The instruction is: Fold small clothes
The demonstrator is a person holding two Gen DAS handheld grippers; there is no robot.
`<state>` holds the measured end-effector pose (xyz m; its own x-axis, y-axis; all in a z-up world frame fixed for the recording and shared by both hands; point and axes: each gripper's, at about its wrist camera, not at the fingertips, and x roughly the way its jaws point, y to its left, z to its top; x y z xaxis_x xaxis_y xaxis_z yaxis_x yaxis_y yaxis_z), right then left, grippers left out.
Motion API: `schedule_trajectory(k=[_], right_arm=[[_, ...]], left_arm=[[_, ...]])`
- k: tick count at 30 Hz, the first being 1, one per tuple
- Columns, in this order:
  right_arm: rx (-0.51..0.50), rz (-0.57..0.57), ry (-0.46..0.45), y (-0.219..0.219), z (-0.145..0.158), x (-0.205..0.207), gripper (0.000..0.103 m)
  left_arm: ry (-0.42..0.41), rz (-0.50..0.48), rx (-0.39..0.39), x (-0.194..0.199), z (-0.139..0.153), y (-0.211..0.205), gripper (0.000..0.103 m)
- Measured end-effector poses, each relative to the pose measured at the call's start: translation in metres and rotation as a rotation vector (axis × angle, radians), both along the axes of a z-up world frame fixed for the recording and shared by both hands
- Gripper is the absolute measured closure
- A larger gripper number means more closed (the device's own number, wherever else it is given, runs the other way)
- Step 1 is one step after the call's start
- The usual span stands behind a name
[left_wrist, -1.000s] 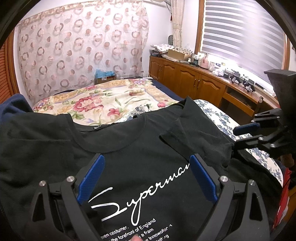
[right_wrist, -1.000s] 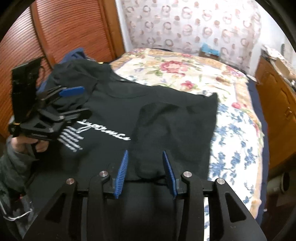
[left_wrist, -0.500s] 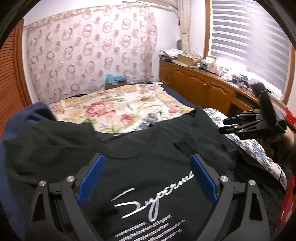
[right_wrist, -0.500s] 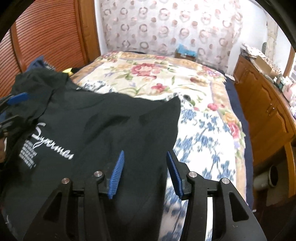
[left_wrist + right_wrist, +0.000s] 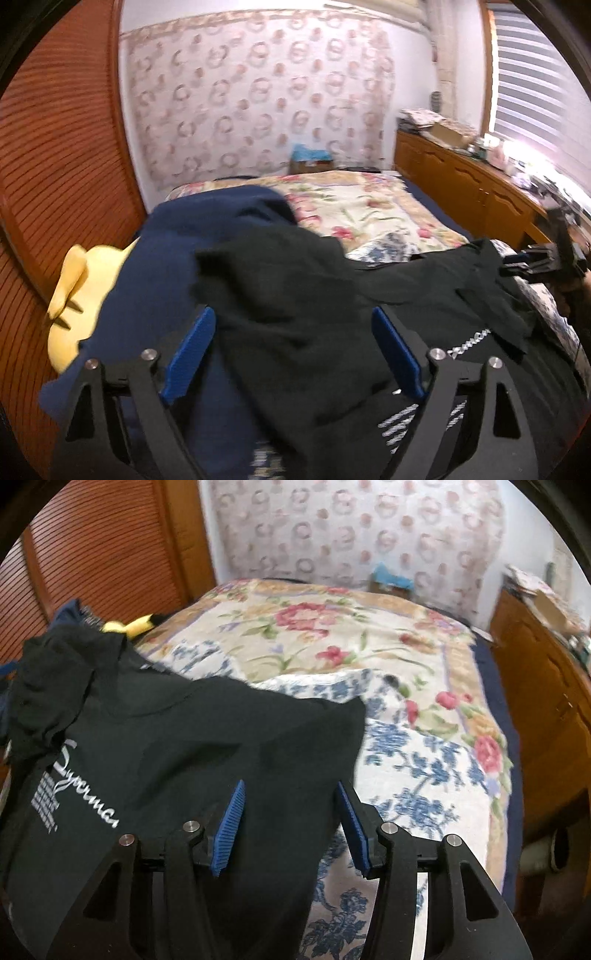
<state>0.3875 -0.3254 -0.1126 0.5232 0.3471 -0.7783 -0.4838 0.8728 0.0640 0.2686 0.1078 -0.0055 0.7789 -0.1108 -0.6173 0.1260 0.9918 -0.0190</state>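
Note:
A black T-shirt point(image 5: 436, 302) with white script print lies face up across the bed. In the left wrist view its left sleeve point(image 5: 280, 280) lies bunched on a navy garment point(image 5: 173, 258). My left gripper point(image 5: 295, 343) hovers over that sleeve, its jaws wide and closing, and the pads do not press the cloth. My right gripper point(image 5: 290, 823) is over the right edge of the T-shirt point(image 5: 207, 746), its jaws opening, with cloth below them but not pinched. The right gripper point(image 5: 535, 258) also shows at the far right of the left wrist view.
A yellow plush toy point(image 5: 77, 288) lies left of the navy garment. The floral bedspread point(image 5: 388, 672) stretches beyond and to the right of the shirt. Louvred wooden doors point(image 5: 55, 166) stand on the left, a wooden cabinet point(image 5: 546, 686) on the right. A blue box point(image 5: 312, 157) sits at the bed's far end.
The left gripper has swung left, from over the print to over the left sleeve, and its jaws have narrowed. The right gripper has shifted right to the shirt's edge with its jaws wider.

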Motion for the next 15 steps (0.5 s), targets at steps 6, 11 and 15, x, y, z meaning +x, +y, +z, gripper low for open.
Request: schedule_trajectory(k=[6,11,15], right_arm=[[-0.032,0.006,0.007,-0.004,-0.002,0.007,0.051],[-0.035,-0.027,0.020,-0.011,-0.010,0.017,0.051],[-0.027,-0.047,0.032,-0.015,-0.016,0.026,0.051]], left_arm=[[0.055,0.059,-0.043,0.022,-0.010,0.023,0.037],[0.075,0.075,-0.004,0.036,-0.018,0.018,0.041],[0.067,0.064,0.036,0.038,-0.016,0.010,0.057]])
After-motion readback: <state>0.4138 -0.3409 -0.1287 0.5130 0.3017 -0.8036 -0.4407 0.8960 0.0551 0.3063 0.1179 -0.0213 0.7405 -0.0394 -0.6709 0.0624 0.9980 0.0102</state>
